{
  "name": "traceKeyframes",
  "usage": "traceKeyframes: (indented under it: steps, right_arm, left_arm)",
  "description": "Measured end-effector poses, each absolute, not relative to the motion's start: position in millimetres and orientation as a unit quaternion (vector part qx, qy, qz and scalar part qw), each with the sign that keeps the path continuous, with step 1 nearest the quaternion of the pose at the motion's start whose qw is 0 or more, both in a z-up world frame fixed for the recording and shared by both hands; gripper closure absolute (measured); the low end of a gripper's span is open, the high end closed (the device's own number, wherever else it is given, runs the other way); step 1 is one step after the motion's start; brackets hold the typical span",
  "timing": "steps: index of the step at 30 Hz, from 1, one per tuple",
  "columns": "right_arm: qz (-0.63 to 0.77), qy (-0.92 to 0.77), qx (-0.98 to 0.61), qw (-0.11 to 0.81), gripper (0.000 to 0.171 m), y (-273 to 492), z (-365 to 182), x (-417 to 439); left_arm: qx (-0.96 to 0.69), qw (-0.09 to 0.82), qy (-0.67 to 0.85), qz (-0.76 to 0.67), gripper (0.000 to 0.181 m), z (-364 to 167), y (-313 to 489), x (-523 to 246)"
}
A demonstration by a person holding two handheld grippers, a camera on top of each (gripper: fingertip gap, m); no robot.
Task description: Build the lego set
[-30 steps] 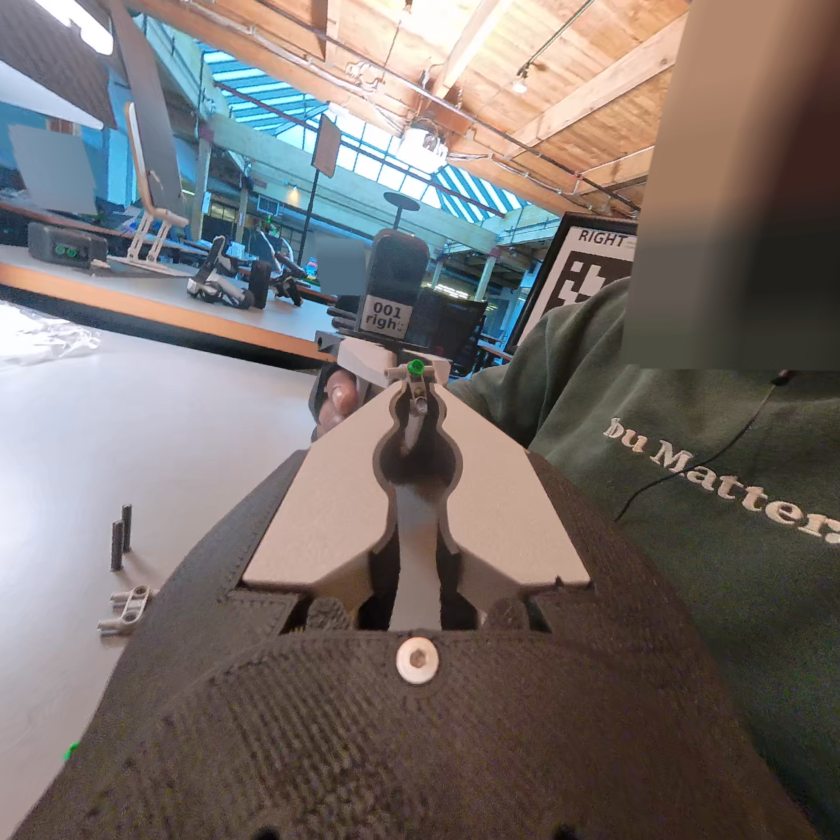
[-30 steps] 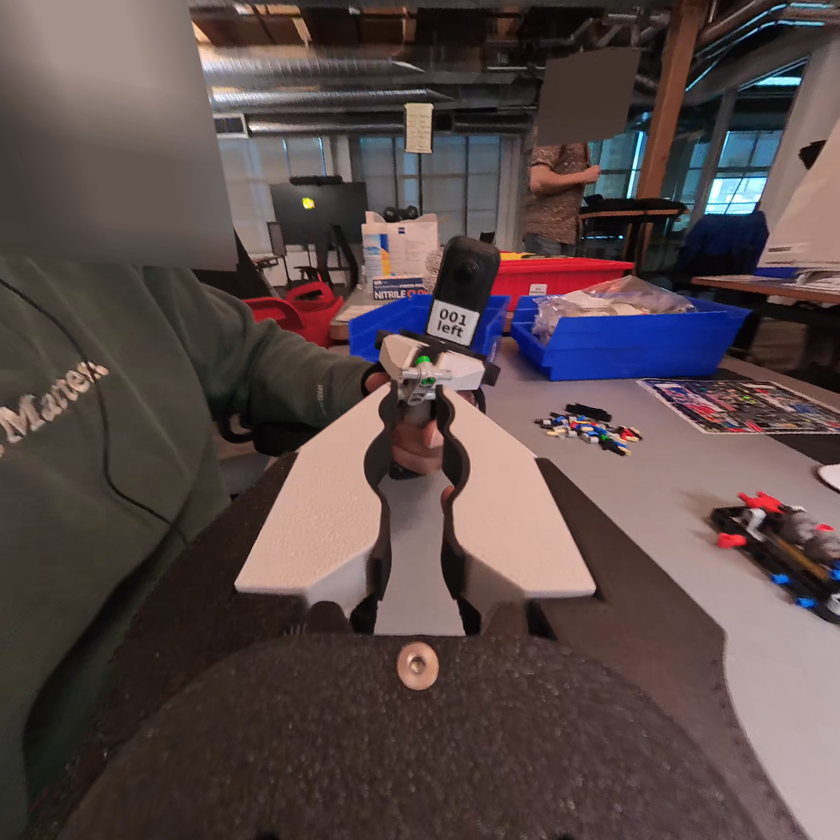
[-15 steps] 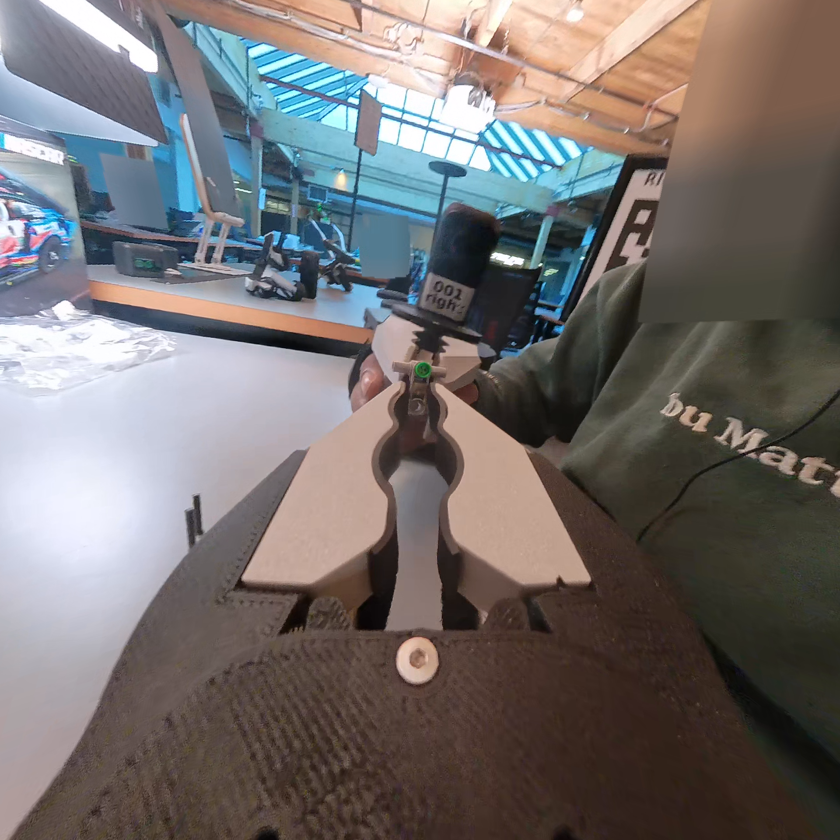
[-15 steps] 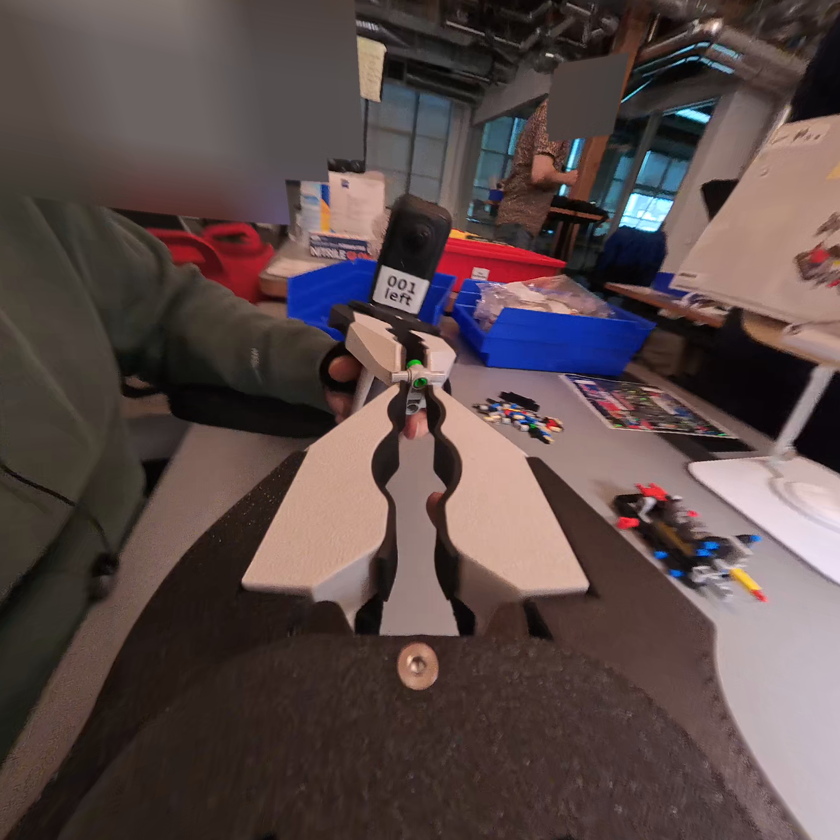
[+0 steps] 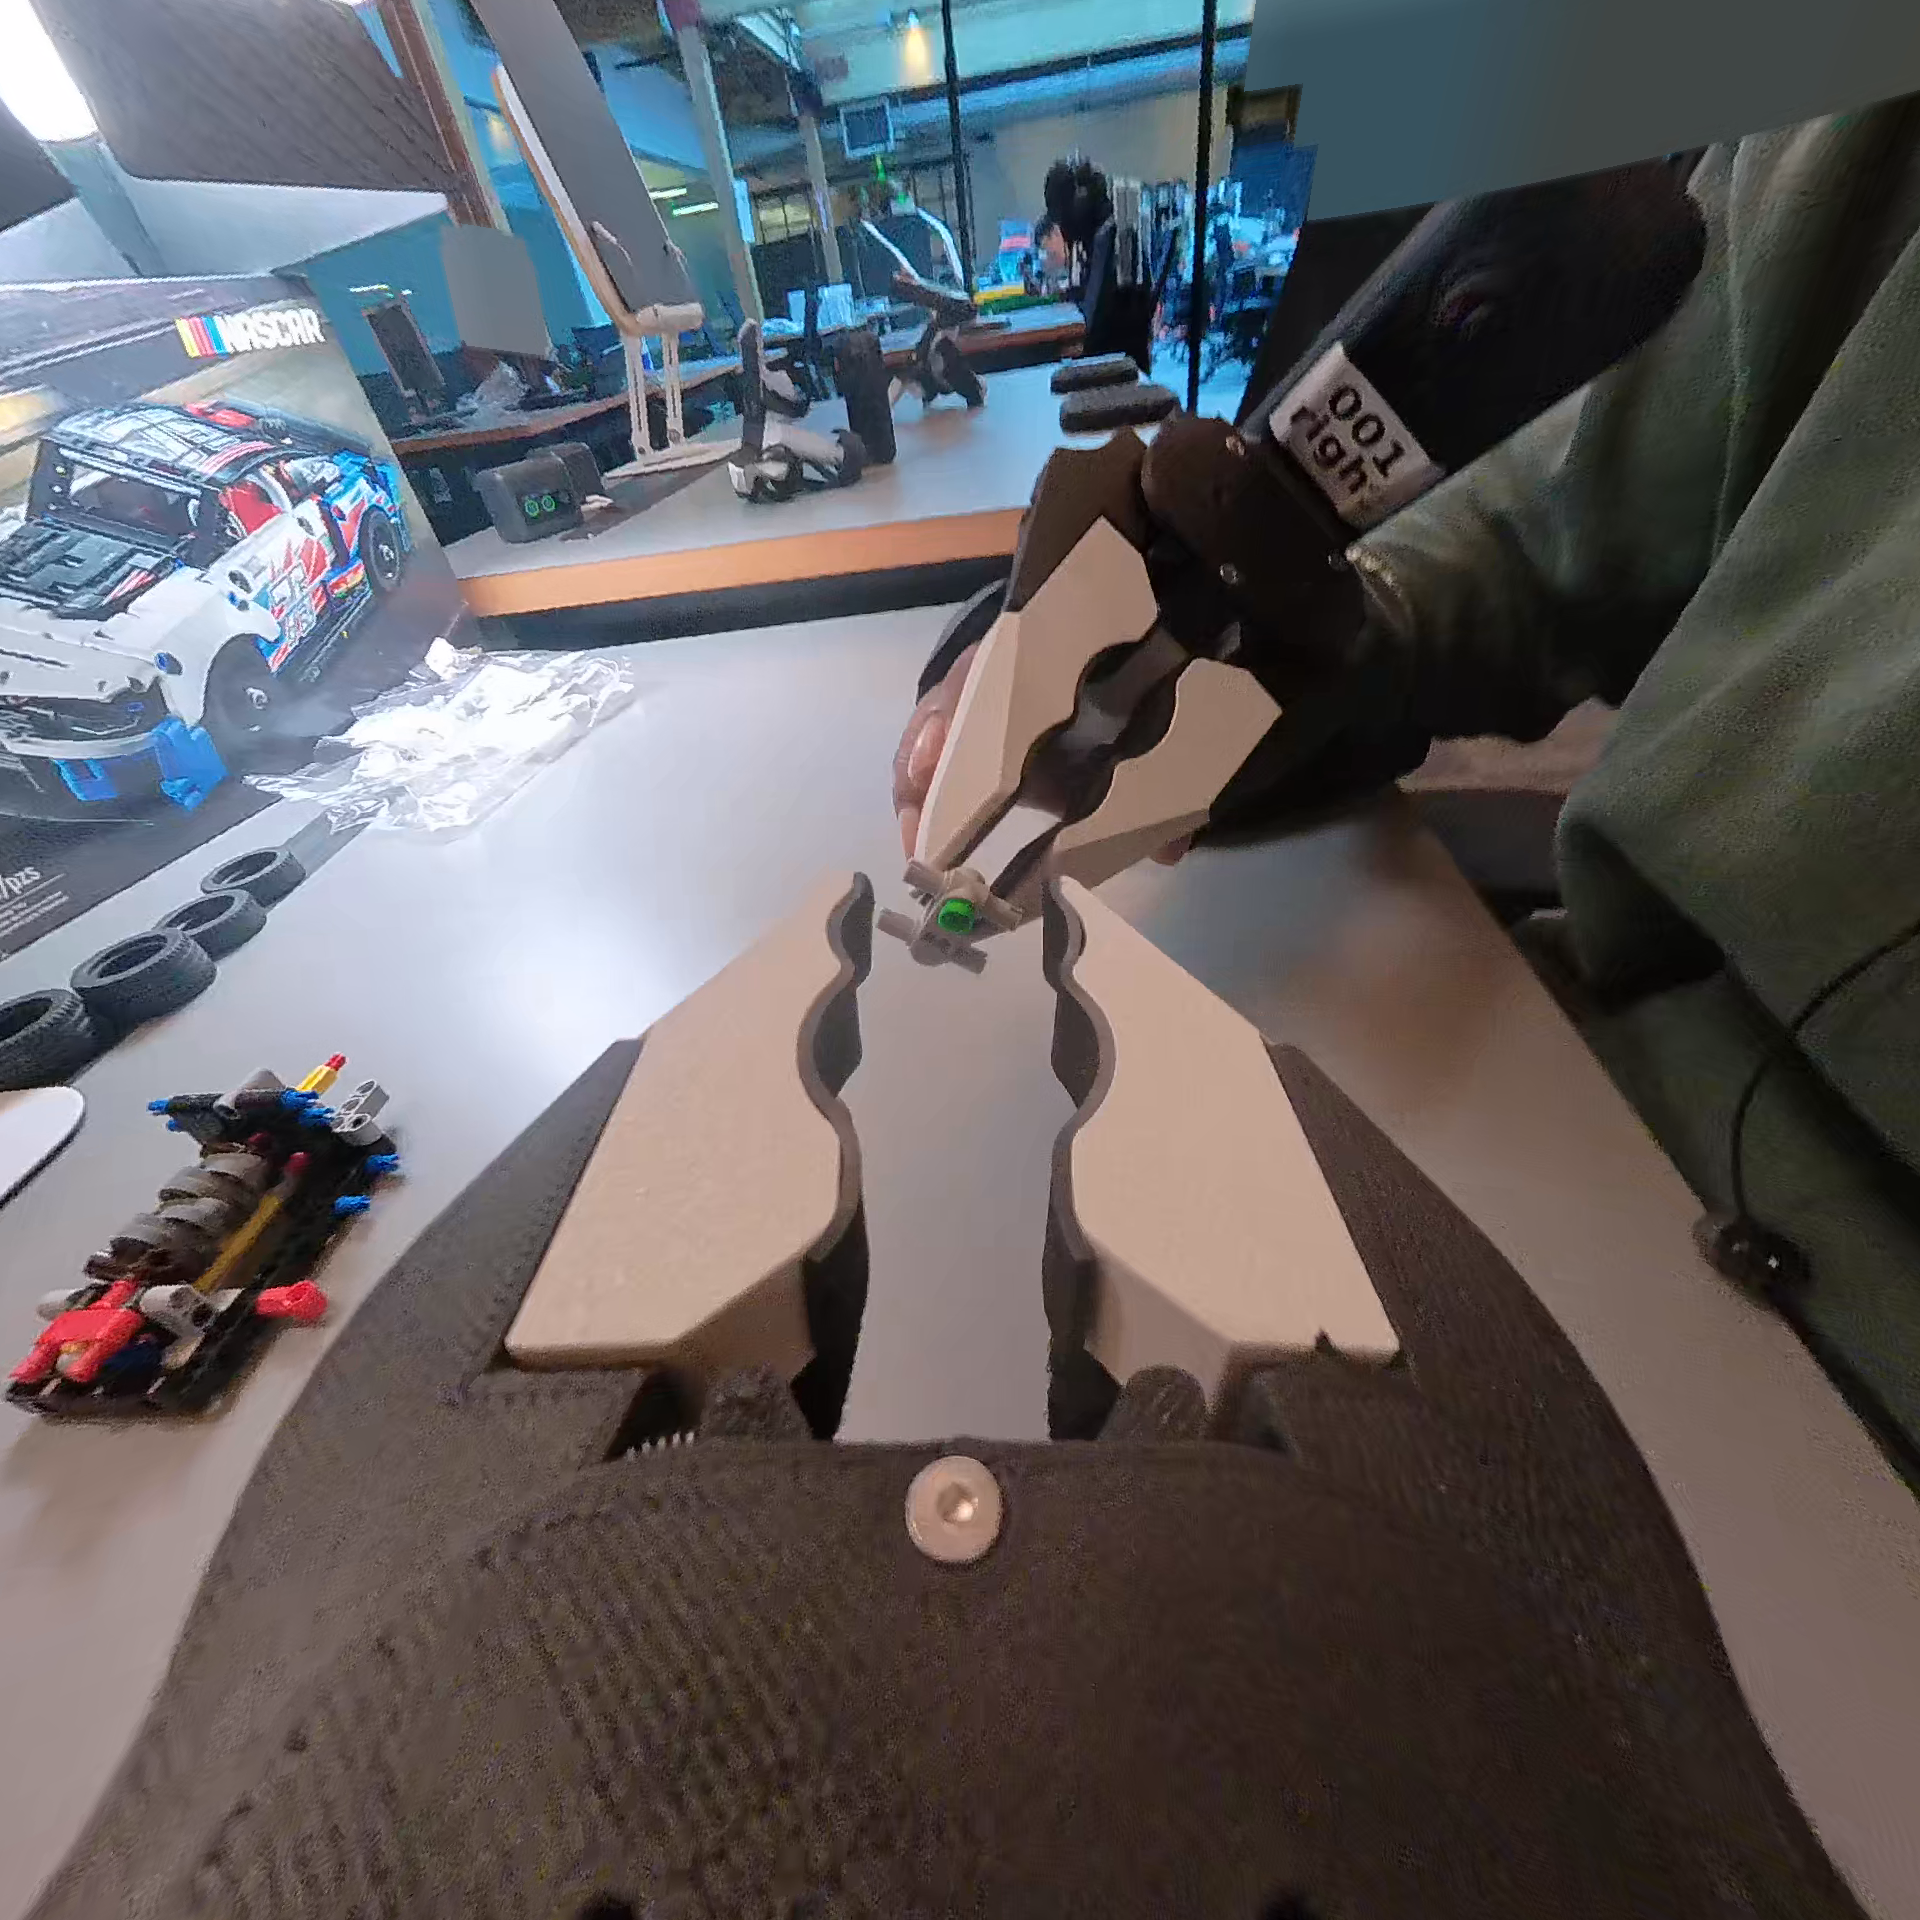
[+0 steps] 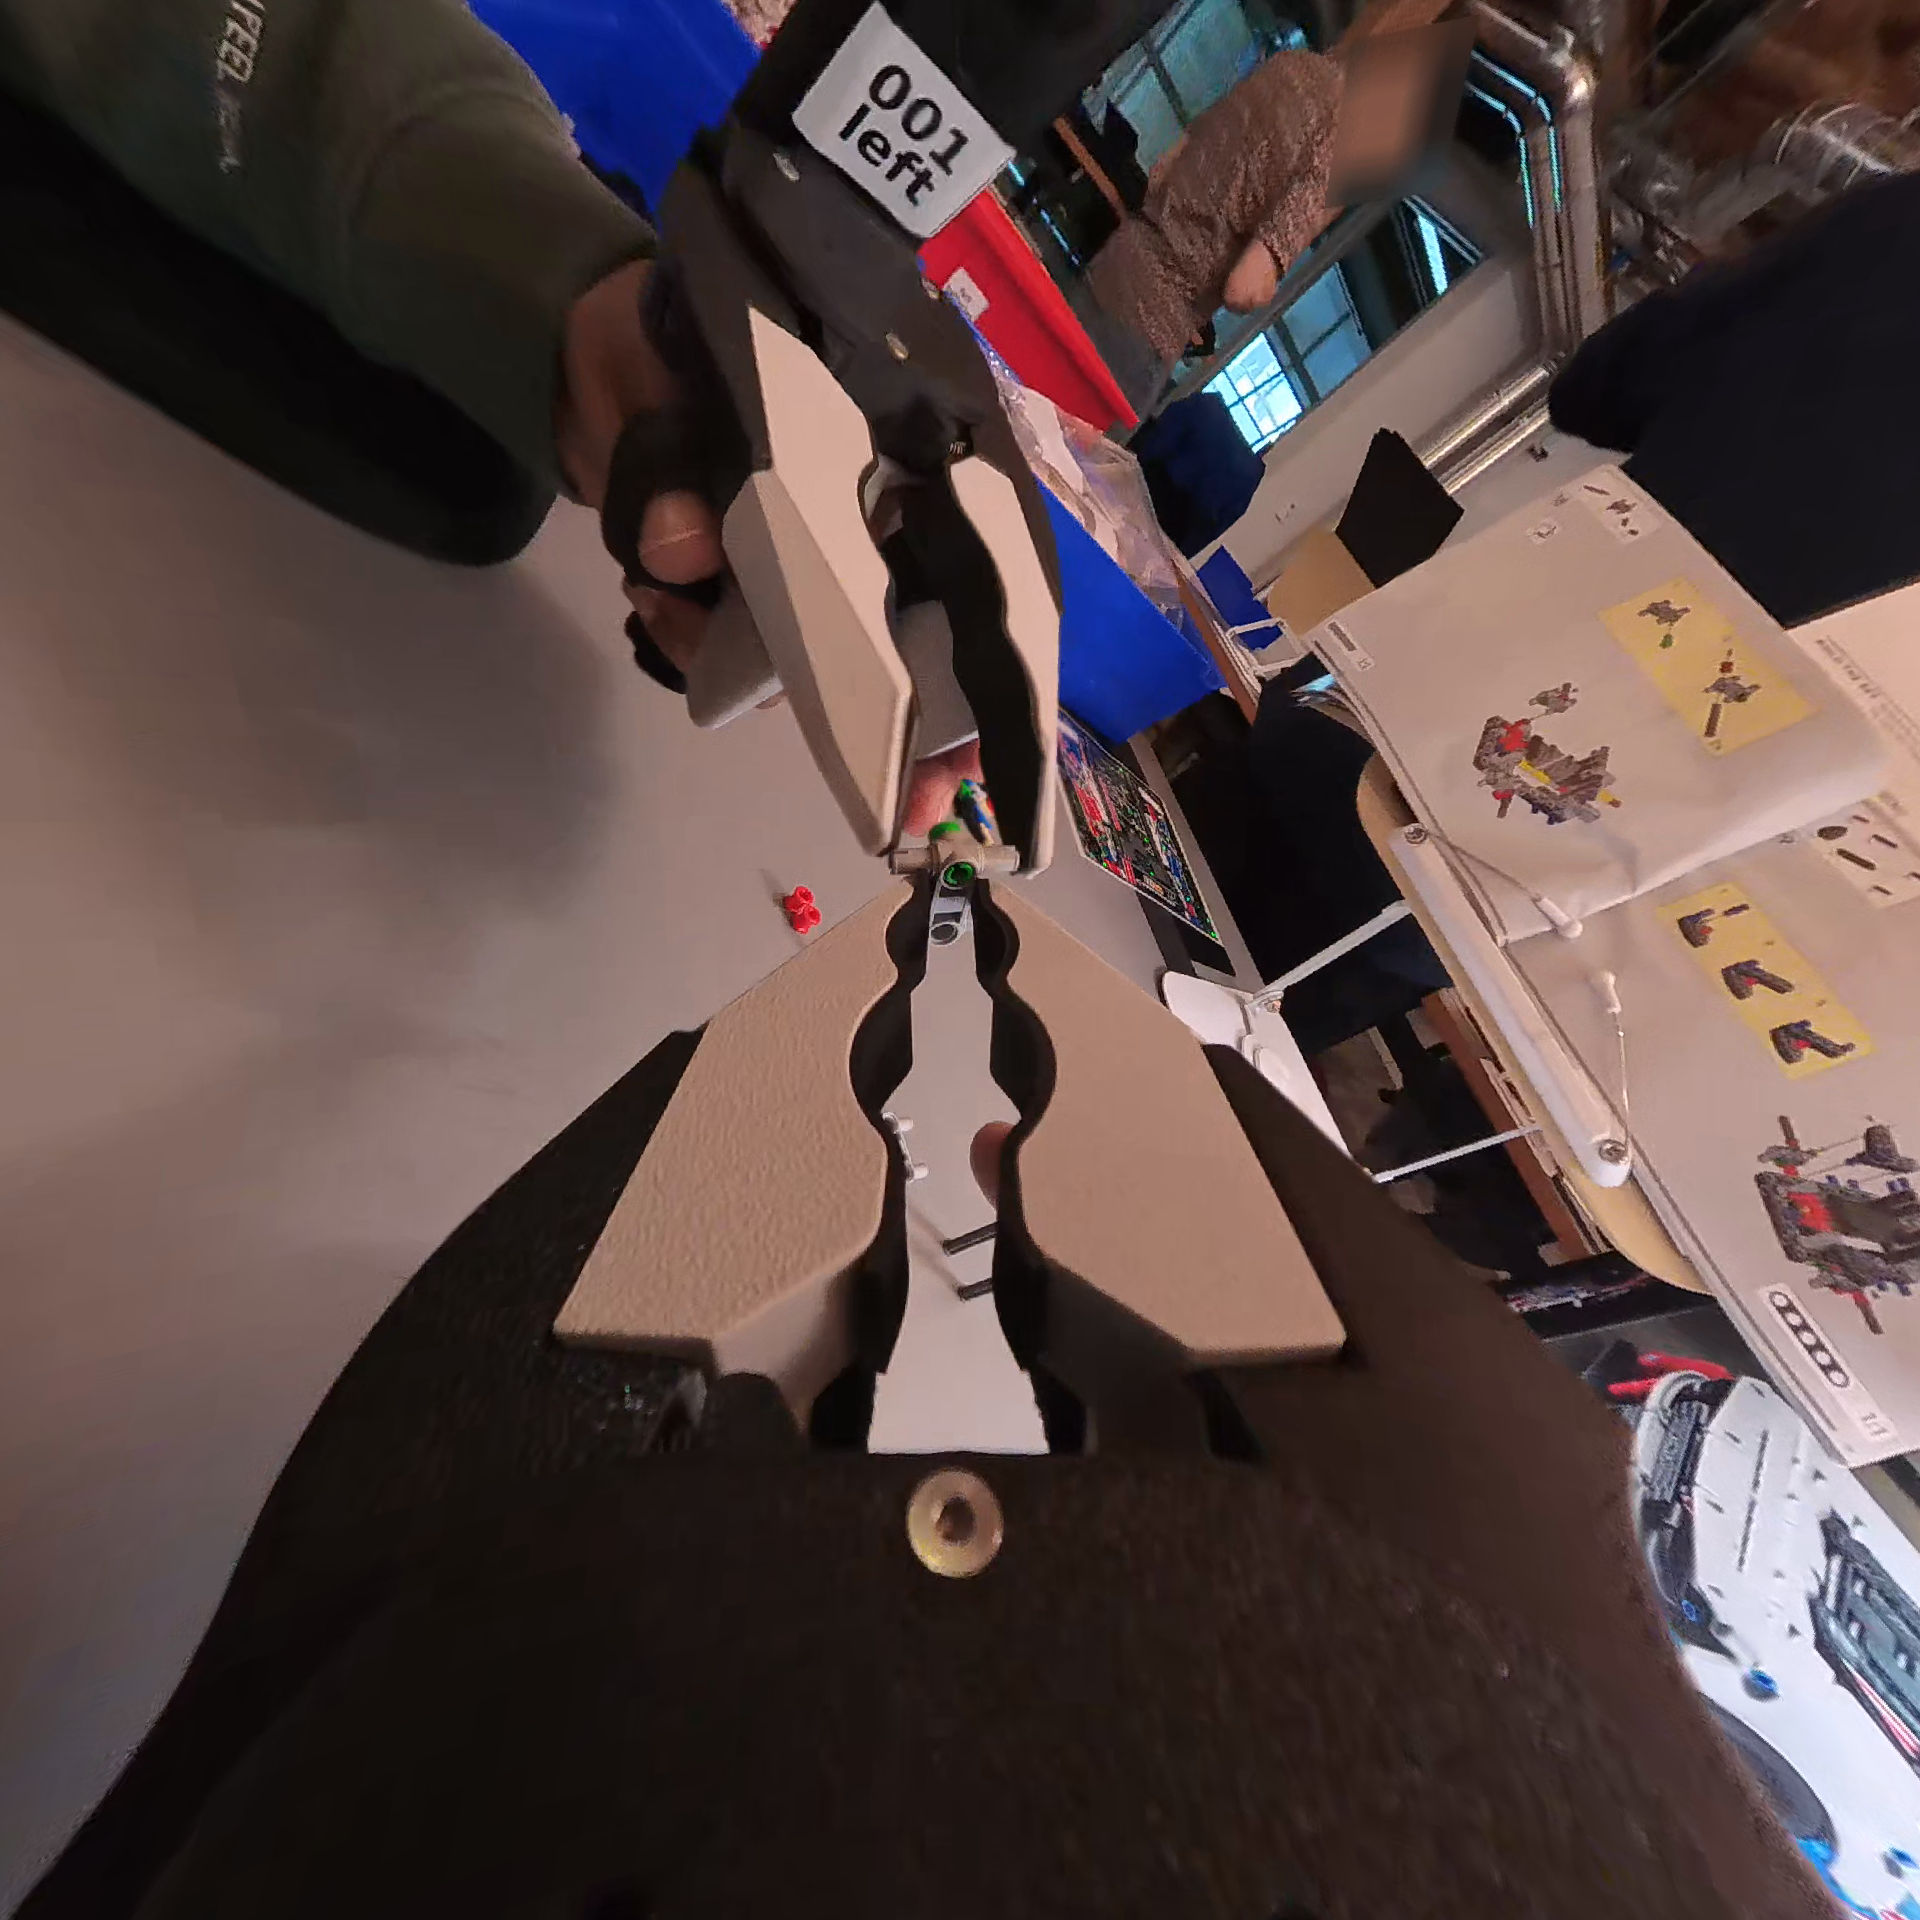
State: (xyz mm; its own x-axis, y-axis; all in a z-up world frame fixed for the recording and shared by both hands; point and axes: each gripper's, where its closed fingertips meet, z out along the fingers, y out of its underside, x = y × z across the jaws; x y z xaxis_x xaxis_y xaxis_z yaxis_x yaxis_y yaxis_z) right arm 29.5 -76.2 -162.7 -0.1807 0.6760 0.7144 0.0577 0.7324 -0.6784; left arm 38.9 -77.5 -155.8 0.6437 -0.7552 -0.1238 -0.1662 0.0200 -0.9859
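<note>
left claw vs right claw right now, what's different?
Left claw is open, its fingers wide apart and holding nothing; right claw is shut on the small grey lego piece. Left claw's tips flank that piece; right claw's tips pinch it. Both point at each other, tip to tip.

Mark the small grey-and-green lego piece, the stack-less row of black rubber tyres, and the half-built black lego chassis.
small grey-and-green lego piece (image 5: 948, 918), left wrist view, green centre.
black rubber tyres (image 5: 140, 971), left wrist view, one tyre's tread.
half-built black lego chassis (image 5: 203, 1226), left wrist view, middle.
</note>
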Motion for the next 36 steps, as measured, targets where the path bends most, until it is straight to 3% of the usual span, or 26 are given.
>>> traceKeyframes:
  steps: [8, 15, 27, 32, 36]
  right_arm:
    - [0.277, -0.724, -0.254, 0.579, 0.166, -78, -164, 31]
    - [0.419, -0.681, -0.302, 0.519, 0.166, -84, -153, 35]
    - [0.581, -0.613, -0.332, 0.420, 0.166, -93, -138, 40]
    - [0.612, -0.586, -0.337, 0.410, 0.166, -90, -131, 41]
    - [0.618, -0.587, -0.336, 0.400, 0.166, -93, -133, 41]
  left_arm:
    - [-0.659, 0.614, 0.386, -0.199, 0.165, -165, -80, 44]
    - [-0.647, 0.621, 0.379, -0.230, 0.168, -156, -86, 43]
    - [-0.641, 0.619, 0.367, -0.268, 0.165, -146, -92, 46]
    - [-0.644, 0.614, 0.336, -0.308, 0.154, -142, -90, 40]
    - [-0.644, 0.613, 0.345, -0.302, 0.161, -144, -91, 50]
